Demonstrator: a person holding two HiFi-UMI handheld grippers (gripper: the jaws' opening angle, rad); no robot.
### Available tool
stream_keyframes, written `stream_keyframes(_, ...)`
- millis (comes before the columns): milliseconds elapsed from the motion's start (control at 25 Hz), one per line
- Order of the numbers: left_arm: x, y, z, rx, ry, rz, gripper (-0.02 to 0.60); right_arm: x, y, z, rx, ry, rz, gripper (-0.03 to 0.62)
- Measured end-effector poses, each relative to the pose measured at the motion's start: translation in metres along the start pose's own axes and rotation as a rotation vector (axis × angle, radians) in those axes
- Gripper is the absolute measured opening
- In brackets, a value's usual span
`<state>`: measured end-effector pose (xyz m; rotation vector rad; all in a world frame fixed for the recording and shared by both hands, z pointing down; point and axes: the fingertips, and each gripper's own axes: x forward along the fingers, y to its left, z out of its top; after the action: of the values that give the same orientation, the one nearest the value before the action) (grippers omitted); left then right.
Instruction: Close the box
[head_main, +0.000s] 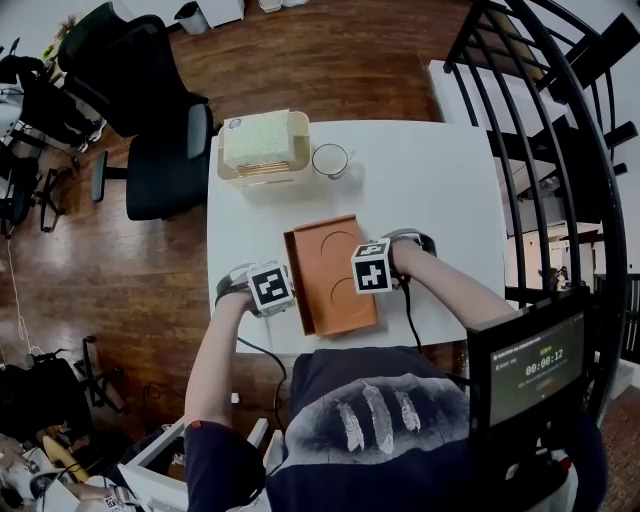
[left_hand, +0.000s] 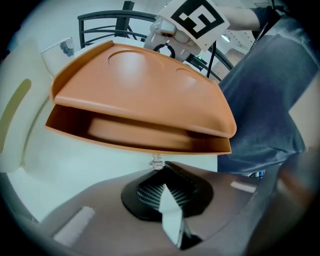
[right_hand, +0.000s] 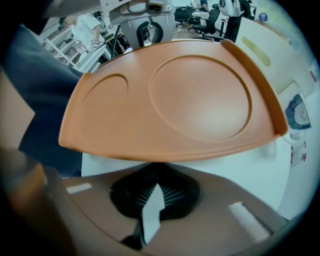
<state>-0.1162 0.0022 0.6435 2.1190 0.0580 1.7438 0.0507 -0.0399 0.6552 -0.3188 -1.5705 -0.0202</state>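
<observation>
An orange box (head_main: 330, 272) lies on the white table (head_main: 430, 190) in front of the person. Its lid (left_hand: 145, 90), with two round dents, hovers over the base (left_hand: 135, 132), and a gap shows along the side facing the left gripper. My left gripper (head_main: 288, 293) is at the box's left edge, jaws shut (left_hand: 160, 172) just below the base rim. My right gripper (head_main: 365, 270) sits at the box's right edge, jaws shut (right_hand: 155, 172) under the lid (right_hand: 180, 100) rim. Each gripper shows across the box in the other's view.
A cream container (head_main: 262, 145) with a pale block in it and a glass cup (head_main: 330, 160) stand at the table's far side. A black office chair (head_main: 160, 130) is at the left, a black railing (head_main: 560, 120) at the right, and a small screen (head_main: 525, 365) near the person.
</observation>
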Motion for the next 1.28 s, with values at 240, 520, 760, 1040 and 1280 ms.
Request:
stream_keyframes(240, 0.0, -0.001, 0.003, 0.009, 0.015, -0.005, 0.012, 0.0, 0.0, 0.0, 0.004, -0.012, 0.001, 0.008)
stream_keyframes(520, 0.002, -0.004, 0.013, 0.02, -0.011, -0.019, 0.012, 0.0, 0.0, 0.0, 0.001, -0.016, 0.007, 0.008)
stream_keyframes(760, 0.003, -0.004, 0.016, 0.029, -0.007, -0.027, 0.012, 0.001, 0.0, 0.0, -0.002, -0.019, 0.007, 0.008)
stream_keyframes(1040, 0.003, -0.004, 0.02, 0.039, -0.01, -0.022, 0.012, 0.002, 0.0, 0.0, -0.007, -0.014, 0.01, 0.008)
stream_keyframes(1280, 0.006, -0.005, 0.025, 0.069, -0.016, -0.031, 0.012, 0.004, -0.001, 0.0, -0.012, -0.012, 0.009, 0.008)
